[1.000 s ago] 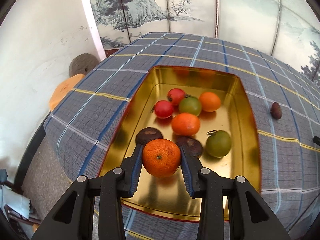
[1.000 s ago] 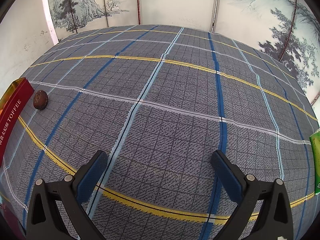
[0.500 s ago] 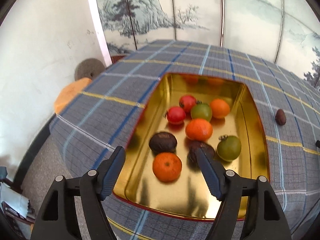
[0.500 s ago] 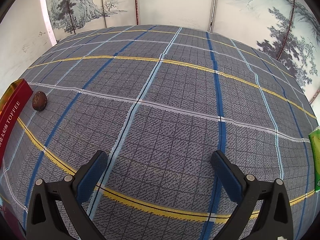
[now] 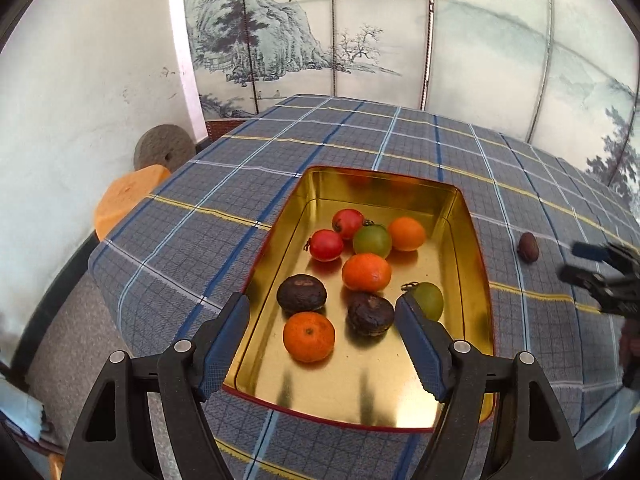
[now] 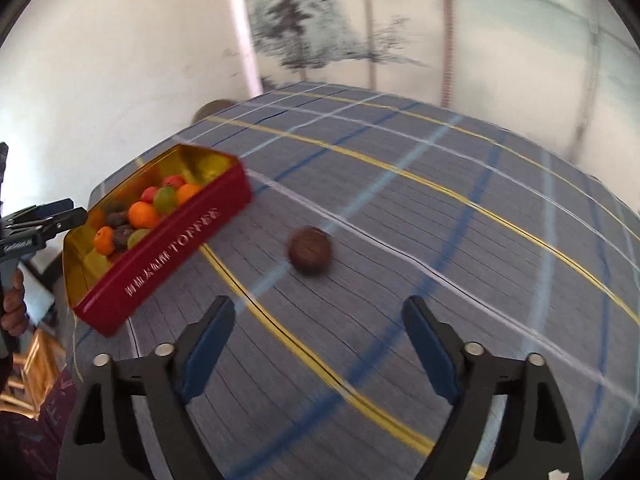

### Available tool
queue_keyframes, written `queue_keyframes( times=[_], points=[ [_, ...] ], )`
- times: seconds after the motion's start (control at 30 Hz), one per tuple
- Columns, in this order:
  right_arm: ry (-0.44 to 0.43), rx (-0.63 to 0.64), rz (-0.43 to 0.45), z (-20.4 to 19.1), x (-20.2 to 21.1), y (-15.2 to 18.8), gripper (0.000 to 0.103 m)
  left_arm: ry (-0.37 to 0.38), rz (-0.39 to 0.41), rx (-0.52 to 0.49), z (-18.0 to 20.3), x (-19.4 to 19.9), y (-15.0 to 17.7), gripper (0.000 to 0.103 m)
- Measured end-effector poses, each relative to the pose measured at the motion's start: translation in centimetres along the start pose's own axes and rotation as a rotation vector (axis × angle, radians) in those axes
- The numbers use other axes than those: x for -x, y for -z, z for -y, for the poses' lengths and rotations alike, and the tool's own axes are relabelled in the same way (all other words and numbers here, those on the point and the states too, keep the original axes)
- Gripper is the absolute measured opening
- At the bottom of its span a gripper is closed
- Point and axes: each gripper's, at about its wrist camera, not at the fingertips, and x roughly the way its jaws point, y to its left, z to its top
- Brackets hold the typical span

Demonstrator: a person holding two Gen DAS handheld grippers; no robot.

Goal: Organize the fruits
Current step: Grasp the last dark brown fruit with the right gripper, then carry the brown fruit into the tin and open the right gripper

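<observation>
Right of the tin (image 6: 160, 268), nothing stands between the brown fruit (image 6: 310, 250) and the gaping, empty right claw (image 6: 318, 334). Over the tin's near end, the left claw (image 5: 322, 338) gapes empty around an orange (image 5: 309, 336).

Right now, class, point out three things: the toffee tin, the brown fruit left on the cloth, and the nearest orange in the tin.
toffee tin (image 6: 168, 256): right wrist view, on its red side wall.
brown fruit (image 6: 310, 250): right wrist view, middle of its blurred body.
nearest orange (image 5: 309, 336): left wrist view, centre of its peel.
</observation>
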Motion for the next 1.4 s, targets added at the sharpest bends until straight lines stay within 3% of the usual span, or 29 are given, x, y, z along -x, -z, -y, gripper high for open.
queue_keyframes(
  times=[0.27, 0.37, 0.43, 0.5, 0.6, 0.73, 0.87, 1.1, 1.4],
  points=[
    [-0.006, 0.045, -0.037, -0.5, -4.4, -2.1, 0.071, -0.014, 0.022, 0.001, -0.6, 0.9, -0.4, 0.076],
    [-0.01, 0.048, -0.067, -0.1, -5.7, -2.3, 0.065, -0.014, 0.019, 0.022, -1.2, 0.9, -0.6, 0.076],
    [-0.012, 0.043, -0.098, 0.1, -6.5, -2.1, 0.045, -0.013, 0.017, 0.037, -1.6, 0.8, -0.6, 0.076],
    [-0.019, 0.034, -0.094, 0.4, -6.3, -2.1, 0.034, -0.013, 0.015, 0.044, -1.9, 0.8, -0.6, 0.076],
    [-0.025, 0.018, -0.065, 0.1, -5.0, -2.1, 0.034, -0.011, 0.013, 0.05, -2.0, 0.7, -0.5, 0.076],
    [-0.162, 0.012, 0.064, -3.3, -0.5, -2.8, 0.034, -0.006, 0.008, 0.052, -1.9, 0.6, -0.5, 0.076],
    [-0.279, 0.053, 0.112, -8.0, 1.4, -3.6, 0.034, -0.009, 0.017, 0.055, -2.0, 1.0, -0.3, 0.076],
    [-0.357, 0.124, 0.072, -14.7, -0.2, -3.3, 0.034, -0.055, 0.069, 0.046, -3.0, 2.6, 0.0, 0.076],
    [-0.371, 0.143, 0.012, -17.7, -2.3, -2.3, 0.034, -0.084, 0.082, 0.008, -2.9, 2.8, 0.3, 0.078]
  ],
)
